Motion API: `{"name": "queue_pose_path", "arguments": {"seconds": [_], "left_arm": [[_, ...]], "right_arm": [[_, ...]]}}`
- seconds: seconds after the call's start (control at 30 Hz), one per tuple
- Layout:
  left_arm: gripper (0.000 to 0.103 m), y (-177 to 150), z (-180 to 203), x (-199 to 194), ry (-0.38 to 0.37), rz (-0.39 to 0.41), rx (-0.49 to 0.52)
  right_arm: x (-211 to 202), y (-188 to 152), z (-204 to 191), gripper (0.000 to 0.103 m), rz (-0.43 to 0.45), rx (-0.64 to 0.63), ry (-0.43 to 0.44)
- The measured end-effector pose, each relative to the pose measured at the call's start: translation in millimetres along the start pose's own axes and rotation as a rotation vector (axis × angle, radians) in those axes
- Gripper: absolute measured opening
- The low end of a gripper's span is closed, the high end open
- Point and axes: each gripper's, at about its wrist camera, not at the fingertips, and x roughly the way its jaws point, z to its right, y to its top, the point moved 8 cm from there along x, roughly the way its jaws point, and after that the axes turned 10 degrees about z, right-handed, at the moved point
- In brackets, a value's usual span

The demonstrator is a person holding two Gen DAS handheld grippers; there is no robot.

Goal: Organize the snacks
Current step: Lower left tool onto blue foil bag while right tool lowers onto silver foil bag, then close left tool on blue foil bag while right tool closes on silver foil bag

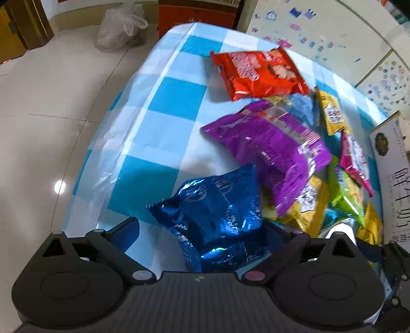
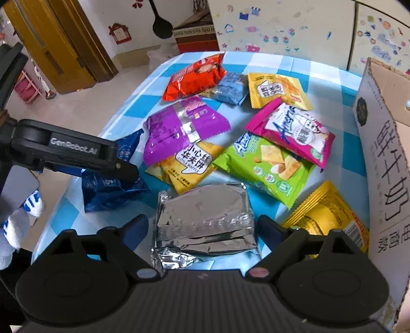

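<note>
Several snack packets lie on a blue and white checked tablecloth (image 1: 159,128). A crumpled blue foil packet (image 1: 215,212) sits between the fingers of my left gripper (image 1: 201,225), which is open, with a gap at the left finger. In the right wrist view one of its fingers (image 2: 125,170) rests over that blue packet (image 2: 107,189). My right gripper (image 2: 202,222) is open around a silver foil packet (image 2: 205,217), with room on both sides. Beyond lie purple (image 2: 176,128), red (image 2: 194,76), green (image 2: 266,166), pink (image 2: 294,130) and yellow (image 2: 276,89) packets.
An open cardboard box (image 2: 384,153) with printed characters stands at the table's right edge, a gold packet (image 2: 330,212) against it. The tiled floor (image 1: 51,102) drops off left of the table. A plastic bag (image 1: 120,28) and a red box (image 1: 197,15) sit behind. A gloved hand (image 2: 15,225) is at left.
</note>
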Motion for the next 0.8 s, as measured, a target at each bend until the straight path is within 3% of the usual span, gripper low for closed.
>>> {"name": "queue_pose_path", "arguments": {"seconds": [0.13, 0.27, 0.63, 0.8], "left_arm": [[0.103, -3.9, 0.4, 7.7, 0.012, -0.005, 0.010], [0.103, -9.8, 6.0, 9.2, 0.048, 0.010, 0.092], [0.103, -16.0, 5.5, 4.3, 0.044, 0.076, 0.098], [0.103, -16.8, 5.8, 3.8, 0.051, 0.069, 0.088]], "right_arm": [[4.3, -1.9, -4.7, 0.097, 0.003, -0.049, -0.027], [8.9, -3.3, -9.2, 0.098, 0.006, -0.100, -0.059], [15.3, -5.3, -11.3, 0.100, 0.022, -0.167, -0.087], [17.7, -4.7, -11.9, 0.100, 0.026, -0.179, -0.101]]}}
